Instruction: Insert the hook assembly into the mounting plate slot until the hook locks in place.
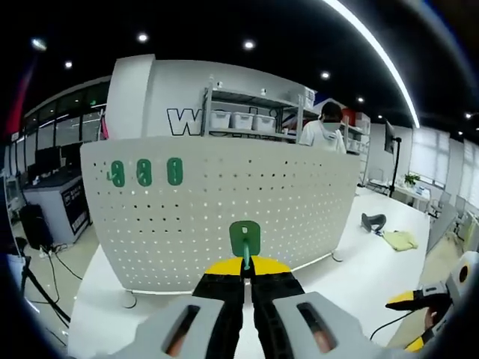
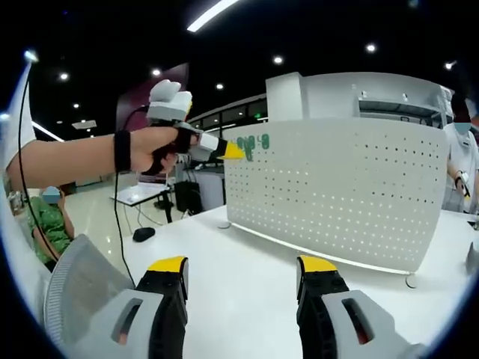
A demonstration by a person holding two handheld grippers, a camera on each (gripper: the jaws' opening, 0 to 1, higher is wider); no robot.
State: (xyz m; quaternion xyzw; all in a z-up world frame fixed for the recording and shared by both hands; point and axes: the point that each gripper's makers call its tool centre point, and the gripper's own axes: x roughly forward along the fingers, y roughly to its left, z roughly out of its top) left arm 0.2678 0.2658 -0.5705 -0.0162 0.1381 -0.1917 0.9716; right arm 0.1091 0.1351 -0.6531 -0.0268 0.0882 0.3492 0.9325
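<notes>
A white perforated mounting plate stands upright on the white table. Three green hooks hang near its upper left corner. My left gripper is shut on another green hook, held up in front of the plate's face; contact with the plate cannot be told. The right gripper view shows the plate, and a hand holds the left gripper by its left end near the hung hooks. My right gripper is open and holds nothing, low over the table. It also shows at the left gripper view's lower right.
Behind the plate are a person in white and shelves with bins. A black object and a yellow cloth lie on the table at the right. A grey chair back and a seated person are at the left.
</notes>
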